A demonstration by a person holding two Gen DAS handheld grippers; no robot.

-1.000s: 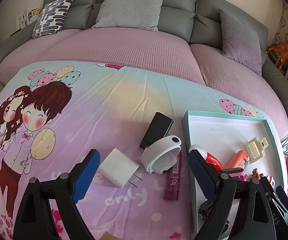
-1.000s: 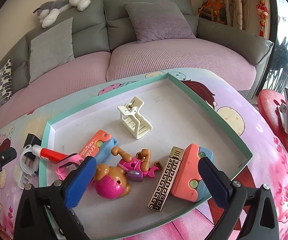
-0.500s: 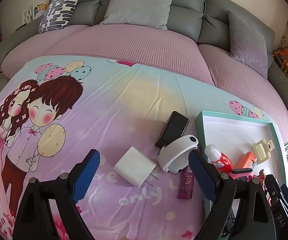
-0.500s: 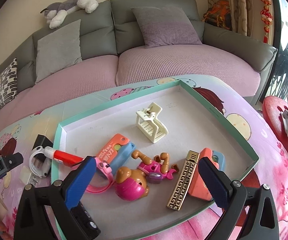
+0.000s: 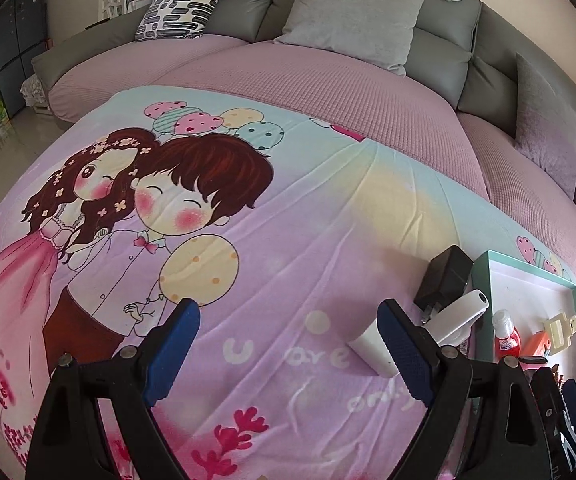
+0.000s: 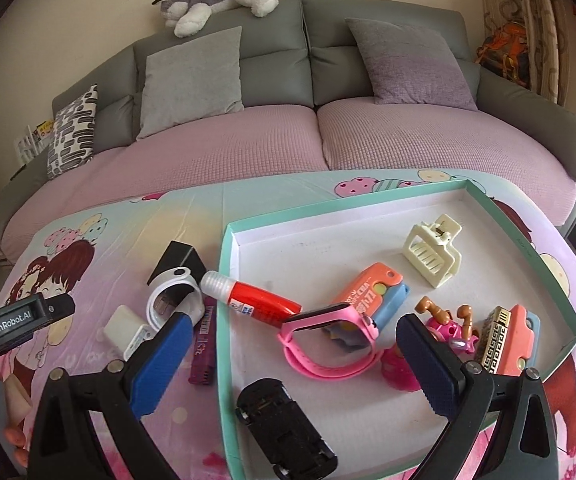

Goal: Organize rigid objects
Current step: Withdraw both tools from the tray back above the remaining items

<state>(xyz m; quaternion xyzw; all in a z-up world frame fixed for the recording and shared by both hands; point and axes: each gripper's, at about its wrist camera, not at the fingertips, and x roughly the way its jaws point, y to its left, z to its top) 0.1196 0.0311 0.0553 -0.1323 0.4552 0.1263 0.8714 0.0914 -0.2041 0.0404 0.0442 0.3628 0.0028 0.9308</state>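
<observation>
Both the left tongs (image 5: 288, 344) and right tongs (image 6: 291, 364) hang spread apart, gripping nothing. Just beside the left tongs' right pad lies the white charger (image 5: 369, 350) on the table's cartoon cloth (image 5: 288, 240), outside the teal tray (image 6: 224, 320). It looks light, stiff and smooth-sided, likely slippery; best pinched across its flat faces, away from the prongs.

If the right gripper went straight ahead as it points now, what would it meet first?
Probably the pink watch, lying in the tray just ahead of the open right gripper; depth is uncertain.
</observation>
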